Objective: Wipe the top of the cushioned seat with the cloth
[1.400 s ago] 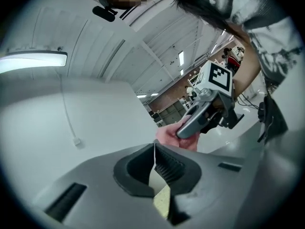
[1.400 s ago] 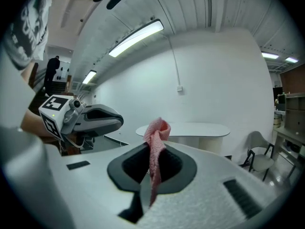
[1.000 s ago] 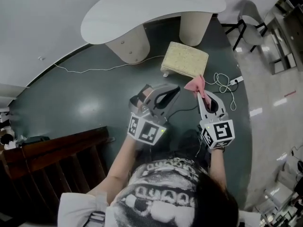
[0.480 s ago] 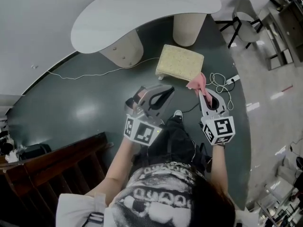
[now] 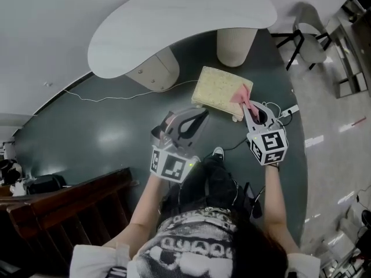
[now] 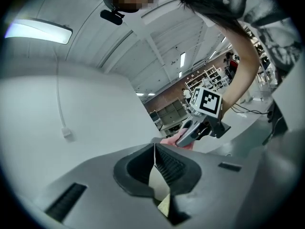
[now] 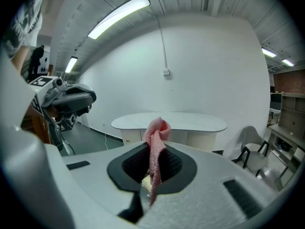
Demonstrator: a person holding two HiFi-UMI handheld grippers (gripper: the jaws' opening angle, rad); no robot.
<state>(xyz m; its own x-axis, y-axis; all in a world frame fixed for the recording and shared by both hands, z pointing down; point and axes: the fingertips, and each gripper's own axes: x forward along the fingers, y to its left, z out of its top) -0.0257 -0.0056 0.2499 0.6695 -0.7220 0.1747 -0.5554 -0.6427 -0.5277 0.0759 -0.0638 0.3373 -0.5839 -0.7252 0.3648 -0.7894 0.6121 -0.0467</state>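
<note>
The right gripper point(image 5: 248, 106) is clenched on the pink cloth point(image 5: 240, 95), which hangs over the right near corner of the seat point(image 5: 218, 87). The seat stands on the dark floor point(image 5: 104, 126), near the white table point(image 5: 174, 22). The left gripper point(image 5: 199, 117) is left of it, jaws pressed together with nothing between them.

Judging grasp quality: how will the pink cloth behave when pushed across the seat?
Likely floppy: the pink cloth folds limply out of the right gripper. Probably light; a thin pinch holds it. It may bunch on the cushioned seat.
</note>
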